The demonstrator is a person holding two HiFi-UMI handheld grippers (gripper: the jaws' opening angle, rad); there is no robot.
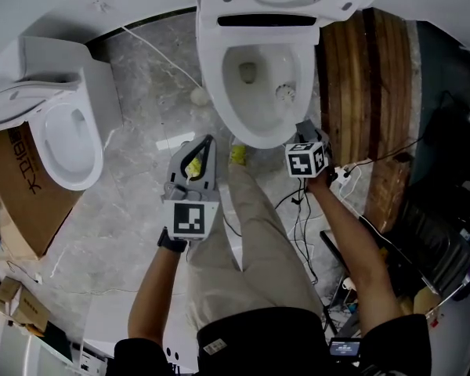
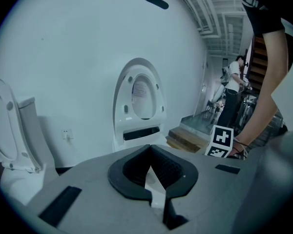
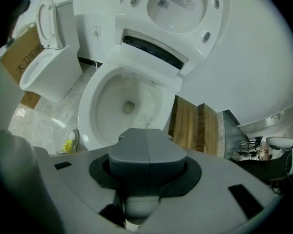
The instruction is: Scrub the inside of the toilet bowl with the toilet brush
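Observation:
The white toilet bowl stands straight ahead with its lid up, and it fills the middle of the right gripper view. A round, pale toilet brush head rests inside the bowl on the right, just past my right jaw tips. My right gripper hangs over the bowl's right rim with its jaws pressed together. The brush handle is hidden under them. My left gripper is held left of the bowl, pointing at the wall. Its jaws are apart and hold nothing.
A second toilet and a cardboard box stand to the left. A wooden platform lies right of the bowl, with cables on the floor beside it. My yellow shoe is at the bowl's foot. A person stands far behind.

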